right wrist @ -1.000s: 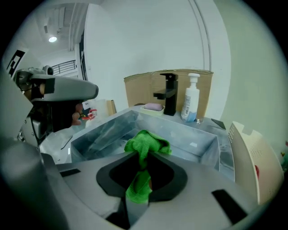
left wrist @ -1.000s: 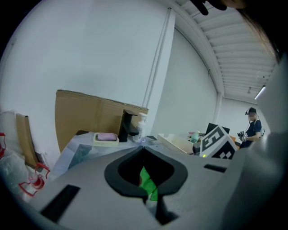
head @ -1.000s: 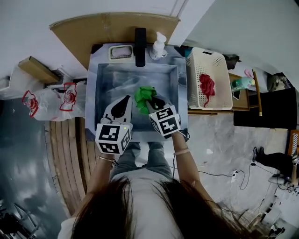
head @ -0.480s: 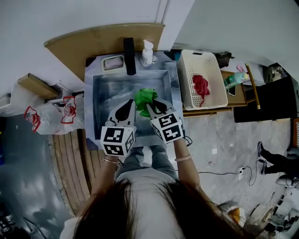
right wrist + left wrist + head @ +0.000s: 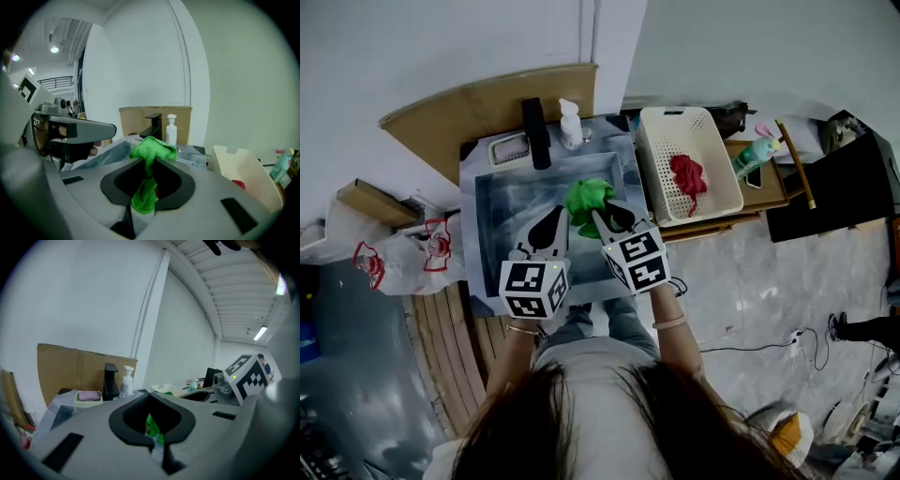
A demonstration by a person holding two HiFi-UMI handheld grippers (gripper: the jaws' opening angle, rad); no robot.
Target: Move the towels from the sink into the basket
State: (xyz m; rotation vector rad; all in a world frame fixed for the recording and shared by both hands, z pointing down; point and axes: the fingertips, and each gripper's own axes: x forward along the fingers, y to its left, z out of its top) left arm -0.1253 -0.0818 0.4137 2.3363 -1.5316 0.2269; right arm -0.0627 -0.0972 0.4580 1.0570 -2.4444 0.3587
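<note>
While the sink (image 5: 502, 202) lies under both tools and the white basket (image 5: 675, 113) stands just beside its right edge, the green towel (image 5: 589, 199) is over the sink's near right part. The right gripper (image 5: 600, 217) is clamped on it, and the towel's long axis runs along the jaws, with the bunched end toward the faucet. The left gripper (image 5: 556, 212) has its jaws together, with nothing in them.

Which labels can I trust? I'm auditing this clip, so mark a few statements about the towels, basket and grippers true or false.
1. The right gripper is shut on the green towel. True.
2. The left gripper holds a towel. False: its jaws are together with nothing gripped.
3. A red towel lies in the basket. True.
4. The green towel lies flat on the sink floor. False: it hangs from the right gripper above the sink.
</note>
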